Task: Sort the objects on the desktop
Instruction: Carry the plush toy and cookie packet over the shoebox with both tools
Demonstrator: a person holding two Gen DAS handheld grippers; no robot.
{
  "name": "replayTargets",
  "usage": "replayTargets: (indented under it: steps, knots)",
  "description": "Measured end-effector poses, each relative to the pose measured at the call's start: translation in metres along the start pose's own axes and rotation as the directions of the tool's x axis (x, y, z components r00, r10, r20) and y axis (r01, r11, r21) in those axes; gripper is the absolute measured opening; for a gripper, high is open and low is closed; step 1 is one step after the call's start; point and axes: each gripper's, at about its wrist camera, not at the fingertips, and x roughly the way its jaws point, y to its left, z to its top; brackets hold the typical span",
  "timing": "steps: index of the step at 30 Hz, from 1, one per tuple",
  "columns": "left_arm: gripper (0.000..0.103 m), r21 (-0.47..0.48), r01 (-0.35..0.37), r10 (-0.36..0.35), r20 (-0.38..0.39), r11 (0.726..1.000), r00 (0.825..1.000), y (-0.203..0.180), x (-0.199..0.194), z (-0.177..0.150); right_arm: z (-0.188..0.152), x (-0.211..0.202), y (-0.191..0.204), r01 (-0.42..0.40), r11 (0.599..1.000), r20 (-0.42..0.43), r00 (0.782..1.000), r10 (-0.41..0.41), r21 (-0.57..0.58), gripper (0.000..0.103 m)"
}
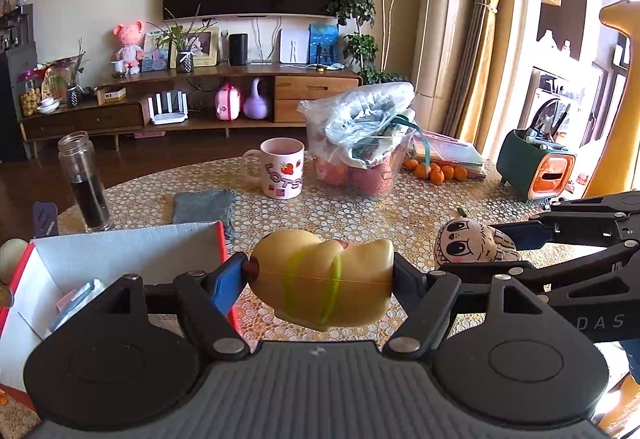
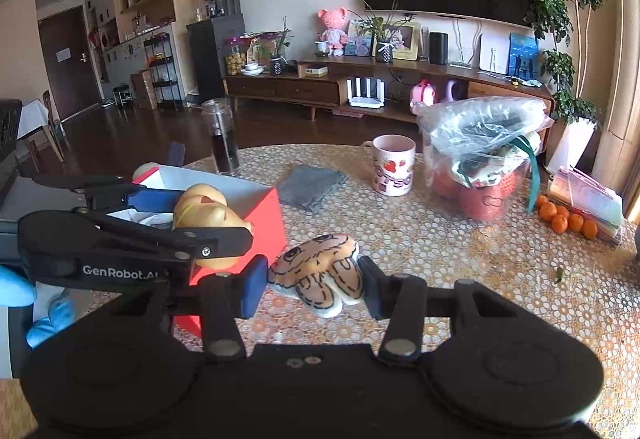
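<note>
Toys ride clamped above the table — yellow toy (image 1: 324, 281) in left gripper (image 1: 320, 279), cartoon toy (image 2: 318, 285) in right gripper (image 2: 314, 285) — likely bound for the box (image 1: 120, 251).

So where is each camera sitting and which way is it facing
Left wrist: on the left gripper, facing across the table to the TV wall; its fingers clamp a yellow toy.
Right wrist: on the right gripper, facing likewise; holds a cartoon plush; blue-gloved hand shows.
Shared: both toys, red box, mug.
</note>
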Motion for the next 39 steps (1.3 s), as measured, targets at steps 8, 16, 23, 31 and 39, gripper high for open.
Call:
replayTargets:
  steps: [8,16,23,31,39]
  knots:
    - [0.075,-0.026,-0.045,0.046,0.026,0.999,0.999,0.048,-0.029,-0.01,0.011,0.017,0.052,-0.044,0.998,0.004,0.999,0.044,-0.041,0.048]
    - [0.075,-0.062,-0.11,0.111,0.016,0.992,0.994,0.103,-0.041,-0.021,0.019,0.045,0.1,-0.095,0.993,-0.01,0.995,0.095,-0.073,0.048]
    - [0.075,-0.088,-0.174,0.174,-0.01,0.981,0.985,0.15,-0.038,-0.031,0.027,0.076,0.131,-0.12,0.988,-0.041,0.992,0.117,-0.093,0.048]
    - [0.075,-0.114,-0.23,0.223,-0.067,0.967,0.972,0.197,-0.02,-0.042,0.033,0.12,0.145,-0.115,0.988,-0.077,0.991,0.107,-0.102,0.048]
    - [0.075,-0.092,-0.244,0.232,-0.123,0.965,0.965,0.22,0.013,-0.046,0.037,0.163,0.143,-0.086,0.991,-0.105,0.992,0.075,-0.1,0.048]
